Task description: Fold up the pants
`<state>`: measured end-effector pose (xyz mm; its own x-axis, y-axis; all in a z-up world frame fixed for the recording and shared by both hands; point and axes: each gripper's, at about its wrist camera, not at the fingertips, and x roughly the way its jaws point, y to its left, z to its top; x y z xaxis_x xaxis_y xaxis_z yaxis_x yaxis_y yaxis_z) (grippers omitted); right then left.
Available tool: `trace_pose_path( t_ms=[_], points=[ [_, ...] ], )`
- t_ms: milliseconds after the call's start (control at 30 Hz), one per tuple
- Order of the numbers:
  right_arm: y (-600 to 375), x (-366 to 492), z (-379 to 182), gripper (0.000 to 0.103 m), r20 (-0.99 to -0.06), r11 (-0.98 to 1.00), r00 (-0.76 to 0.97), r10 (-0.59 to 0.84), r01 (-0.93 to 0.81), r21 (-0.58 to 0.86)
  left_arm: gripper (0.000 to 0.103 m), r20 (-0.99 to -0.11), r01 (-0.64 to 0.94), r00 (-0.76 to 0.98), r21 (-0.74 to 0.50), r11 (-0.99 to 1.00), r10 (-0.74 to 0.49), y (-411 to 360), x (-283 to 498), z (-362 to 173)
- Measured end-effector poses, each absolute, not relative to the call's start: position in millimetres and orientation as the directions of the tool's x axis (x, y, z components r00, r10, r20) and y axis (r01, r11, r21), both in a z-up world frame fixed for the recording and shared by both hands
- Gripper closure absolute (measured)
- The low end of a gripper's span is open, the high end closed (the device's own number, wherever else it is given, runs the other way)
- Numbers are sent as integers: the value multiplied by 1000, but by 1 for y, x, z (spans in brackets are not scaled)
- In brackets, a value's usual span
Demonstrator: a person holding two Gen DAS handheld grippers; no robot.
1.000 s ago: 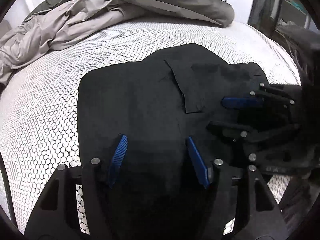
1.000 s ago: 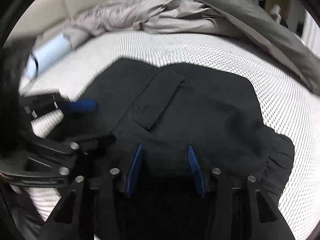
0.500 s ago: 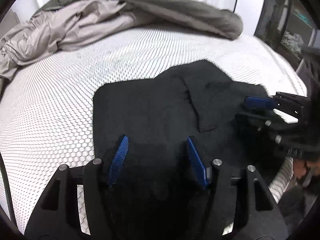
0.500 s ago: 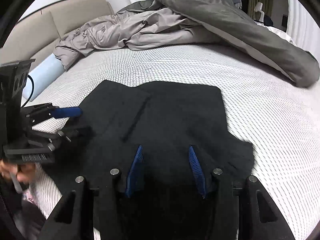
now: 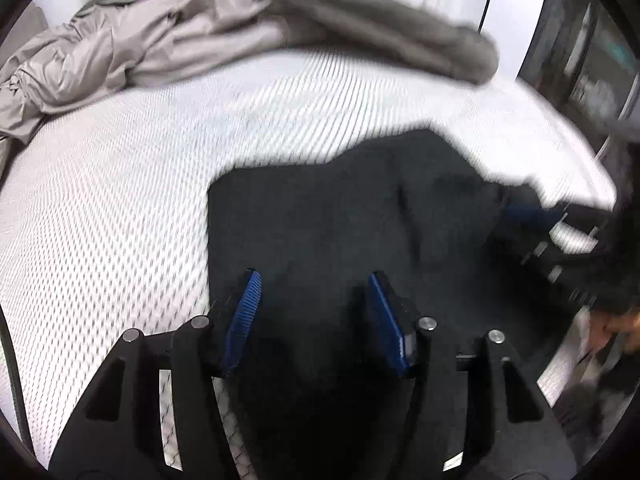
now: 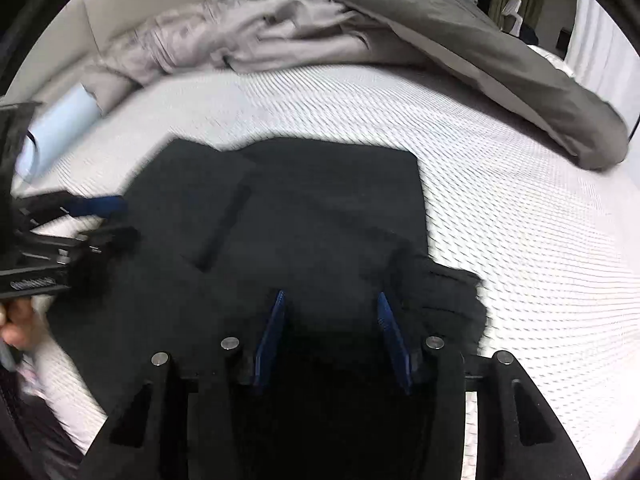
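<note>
The black pants (image 5: 328,216) lie folded into a flat block on the white mesh mattress (image 5: 100,208); they also show in the right wrist view (image 6: 320,216). My left gripper (image 5: 314,284) is open and empty above the near edge of the pants. My right gripper (image 6: 330,304) is open and empty above the near right part, beside the bunched waistband (image 6: 448,296). Each gripper shows in the other's view: the right one (image 5: 532,220) at the pants' right side, the left one (image 6: 100,220) at their left side. Both views are motion-blurred.
A rumpled grey duvet (image 6: 460,36) and a beige quilt (image 5: 120,52) are piled along the far side of the bed. A light blue bolster (image 6: 64,120) lies at the far left by the headboard. Dark furniture (image 5: 592,60) stands past the bed's right edge.
Both grippers have pulled back and risen from the pants, staying open. The pants lie flatter, and more mattress shows beyond them.
</note>
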<state>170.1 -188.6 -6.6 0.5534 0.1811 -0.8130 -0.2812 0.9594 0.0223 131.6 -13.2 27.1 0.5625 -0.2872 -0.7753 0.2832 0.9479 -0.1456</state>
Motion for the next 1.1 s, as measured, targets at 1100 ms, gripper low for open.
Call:
trace_pose_path(
  t_ms=[1100],
  points=[
    [-181,179,-9,46,-830,950,555,47,-283,-135,50,-798,184,574,-89,979,-181,-35,141,29]
  ],
)
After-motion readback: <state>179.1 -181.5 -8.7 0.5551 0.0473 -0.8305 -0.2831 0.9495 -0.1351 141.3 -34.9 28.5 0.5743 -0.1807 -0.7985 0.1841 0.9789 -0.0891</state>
